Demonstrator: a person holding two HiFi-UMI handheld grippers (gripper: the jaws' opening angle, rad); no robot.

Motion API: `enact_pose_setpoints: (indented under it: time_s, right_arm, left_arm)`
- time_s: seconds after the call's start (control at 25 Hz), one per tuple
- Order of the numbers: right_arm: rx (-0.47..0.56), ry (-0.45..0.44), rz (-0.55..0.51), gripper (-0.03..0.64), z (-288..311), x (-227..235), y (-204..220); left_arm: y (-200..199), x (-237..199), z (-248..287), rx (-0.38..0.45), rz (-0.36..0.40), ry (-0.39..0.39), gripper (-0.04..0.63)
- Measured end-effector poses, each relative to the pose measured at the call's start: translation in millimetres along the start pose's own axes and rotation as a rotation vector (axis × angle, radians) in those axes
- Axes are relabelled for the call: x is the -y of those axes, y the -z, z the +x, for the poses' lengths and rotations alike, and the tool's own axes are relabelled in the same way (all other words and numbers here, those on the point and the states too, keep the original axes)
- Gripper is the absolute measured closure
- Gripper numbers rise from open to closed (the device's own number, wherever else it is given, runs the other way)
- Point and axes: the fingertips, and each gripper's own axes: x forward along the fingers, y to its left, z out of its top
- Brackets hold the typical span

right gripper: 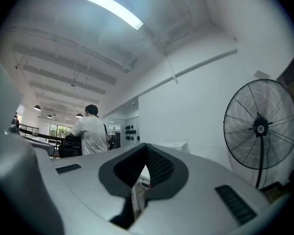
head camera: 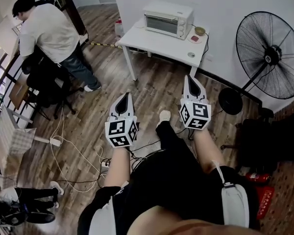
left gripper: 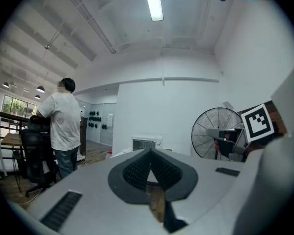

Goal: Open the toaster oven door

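Observation:
The white toaster oven [head camera: 166,17] stands on a small white table [head camera: 154,44] against the far wall, its glass door up and closed. It is also small and distant in the left gripper view, as the toaster oven [left gripper: 146,143], and partly seen in the right gripper view as the toaster oven [right gripper: 179,145]. My left gripper [head camera: 124,100] and right gripper [head camera: 191,81] hang over the wooden floor, well short of the table. Both are shut with nothing between their jaws. Each gripper's own view shows the same: the left gripper [left gripper: 149,152] and the right gripper [right gripper: 145,149].
A big black floor fan [head camera: 271,54] stands right of the table. A person in a white shirt [head camera: 48,31] stands at a desk with a black chair, far left. Cables [head camera: 73,153] lie on the floor. A small bowl [head camera: 200,31] sits on the table's right end.

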Motion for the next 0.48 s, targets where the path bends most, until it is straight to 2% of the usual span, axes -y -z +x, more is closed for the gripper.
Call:
enact_pose_setpoints:
  time_s: [0.24, 0.48]
  right_arm:
    - [0.031, 0.012, 0.019, 0.614, 44, 10, 3]
    - [0.039, 0.024, 0.039, 0.614, 111, 35, 16]
  left_arm:
    - [-8, -12, 38, 0.022, 0.047, 0.003, 0.583]
    - [-12, -25, 108, 0.021, 0.077, 0.003, 0.583]
